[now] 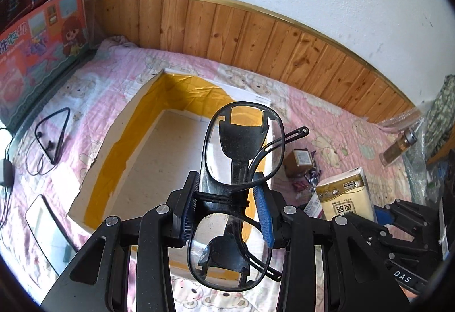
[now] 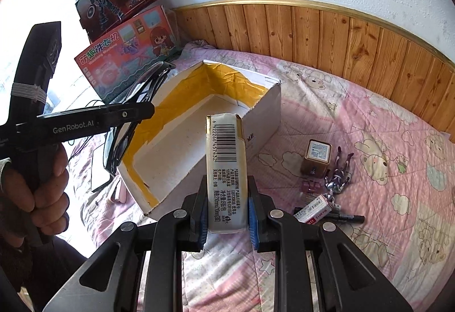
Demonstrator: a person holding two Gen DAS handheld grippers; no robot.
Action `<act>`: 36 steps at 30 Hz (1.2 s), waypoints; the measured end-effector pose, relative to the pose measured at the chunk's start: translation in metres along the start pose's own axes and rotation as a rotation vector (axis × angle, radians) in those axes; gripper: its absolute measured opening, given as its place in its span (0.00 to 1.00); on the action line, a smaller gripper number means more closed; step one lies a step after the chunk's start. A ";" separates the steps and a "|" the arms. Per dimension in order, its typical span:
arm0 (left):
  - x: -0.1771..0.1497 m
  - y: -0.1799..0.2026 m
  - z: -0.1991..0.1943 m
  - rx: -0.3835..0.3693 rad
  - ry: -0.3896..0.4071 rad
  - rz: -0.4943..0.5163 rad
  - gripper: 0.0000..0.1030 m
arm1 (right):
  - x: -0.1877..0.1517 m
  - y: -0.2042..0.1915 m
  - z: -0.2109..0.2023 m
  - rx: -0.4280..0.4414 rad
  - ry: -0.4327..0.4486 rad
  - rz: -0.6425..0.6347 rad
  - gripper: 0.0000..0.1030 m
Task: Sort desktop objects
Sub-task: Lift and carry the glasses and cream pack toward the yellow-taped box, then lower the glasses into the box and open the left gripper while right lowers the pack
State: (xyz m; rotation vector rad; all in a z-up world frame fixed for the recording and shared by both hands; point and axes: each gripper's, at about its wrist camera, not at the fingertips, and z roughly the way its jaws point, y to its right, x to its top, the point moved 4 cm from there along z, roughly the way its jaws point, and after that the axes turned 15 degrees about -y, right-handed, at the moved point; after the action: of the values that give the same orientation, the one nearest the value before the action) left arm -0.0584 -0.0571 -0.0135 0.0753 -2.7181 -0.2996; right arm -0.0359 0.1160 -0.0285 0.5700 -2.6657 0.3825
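Note:
My left gripper (image 1: 226, 205) is shut on a pair of black-framed glasses (image 1: 243, 143) at the bridge and holds them above the open white box with yellow tape inside (image 1: 119, 147). My right gripper (image 2: 227, 215) is shut on a tissue pack (image 2: 226, 167) and holds it upright above the bed, just right of the box (image 2: 267, 113). In the right wrist view the left gripper (image 2: 119, 113) with the glasses (image 2: 116, 147) is over the box's left rim. The tissue pack also shows in the left wrist view (image 1: 345, 195).
On the pink quilt right of the box lie a small brown box (image 2: 317, 158), a toy figure (image 2: 338, 172), a marker (image 2: 344, 216) and a small red-white pack (image 2: 314, 209). Earphones (image 1: 52, 138) and a phone (image 1: 45, 226) lie left of the box. Toy boxes (image 2: 128, 59) lean at the back left.

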 end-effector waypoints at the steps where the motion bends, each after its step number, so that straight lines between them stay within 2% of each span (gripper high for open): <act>1: 0.001 -0.004 0.000 0.002 0.001 -0.012 0.38 | 0.004 -0.004 0.001 0.001 0.002 -0.002 0.23; 7: 0.010 -0.025 0.003 -0.006 0.007 -0.084 0.38 | 0.025 -0.026 0.015 0.001 -0.015 -0.032 0.23; 17: 0.024 -0.038 0.020 -0.022 -0.004 -0.156 0.38 | 0.052 -0.046 0.030 -0.021 -0.029 -0.066 0.23; 36: 0.048 -0.052 0.063 0.004 -0.063 -0.238 0.38 | 0.100 -0.042 0.063 -0.054 -0.061 -0.085 0.23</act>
State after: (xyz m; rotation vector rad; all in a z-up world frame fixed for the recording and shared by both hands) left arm -0.1269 -0.1004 -0.0625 0.3983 -2.7739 -0.3697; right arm -0.1212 0.0247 -0.0345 0.6853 -2.6901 0.2724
